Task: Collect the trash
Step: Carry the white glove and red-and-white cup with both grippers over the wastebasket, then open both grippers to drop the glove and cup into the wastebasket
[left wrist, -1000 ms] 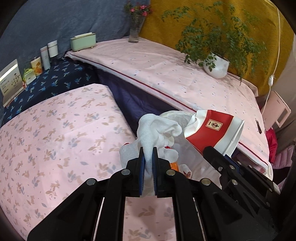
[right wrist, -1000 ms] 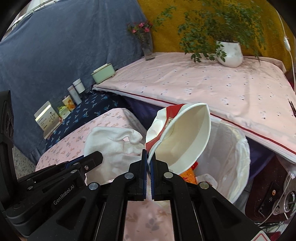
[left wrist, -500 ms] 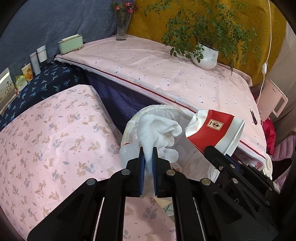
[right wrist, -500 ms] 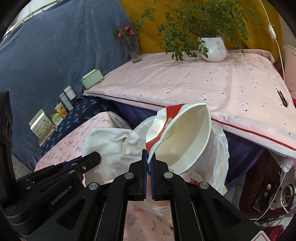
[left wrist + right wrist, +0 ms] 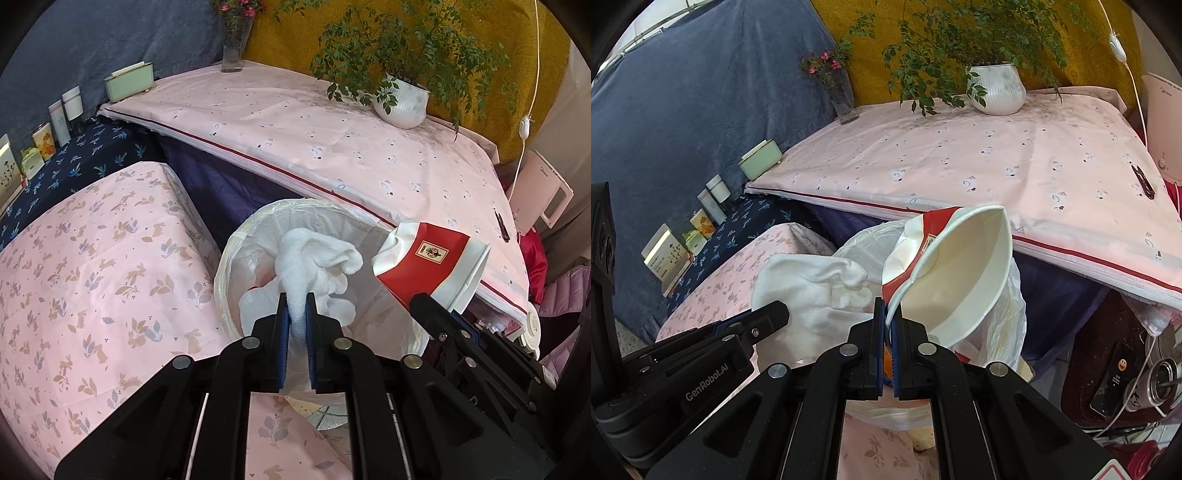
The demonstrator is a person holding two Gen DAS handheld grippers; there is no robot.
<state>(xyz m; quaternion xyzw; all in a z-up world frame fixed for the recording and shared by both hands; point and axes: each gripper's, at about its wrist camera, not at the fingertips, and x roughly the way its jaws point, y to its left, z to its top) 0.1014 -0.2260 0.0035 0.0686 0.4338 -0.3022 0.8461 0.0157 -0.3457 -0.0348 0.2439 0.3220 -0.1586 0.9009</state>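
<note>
My left gripper (image 5: pixel 296 302) is shut on a crumpled white cloth (image 5: pixel 317 262) and holds it over the mouth of a bin lined with a white plastic bag (image 5: pixel 236 254). My right gripper (image 5: pixel 888 314) is shut on the rim of a squashed red and white paper cup (image 5: pixel 964 273), held over the same bin liner (image 5: pixel 1008 314). The cup (image 5: pixel 428 266) also shows in the left wrist view, to the right of the cloth. The cloth (image 5: pixel 809 291) shows in the right wrist view, left of the cup.
A pink floral table (image 5: pixel 92 277) lies left of the bin. A raised pink-sheeted surface (image 5: pixel 332 140) behind carries a potted plant (image 5: pixel 402 103), flower vase (image 5: pixel 232 48) and green box (image 5: pixel 127 81). Small containers (image 5: pixel 59 118) line the left. Clutter (image 5: pixel 1126 373) sits right.
Both grippers have moved forward with their loads, from above the pink table to above the bin's opening. The bin liner now shows fully below the cloth and cup.
</note>
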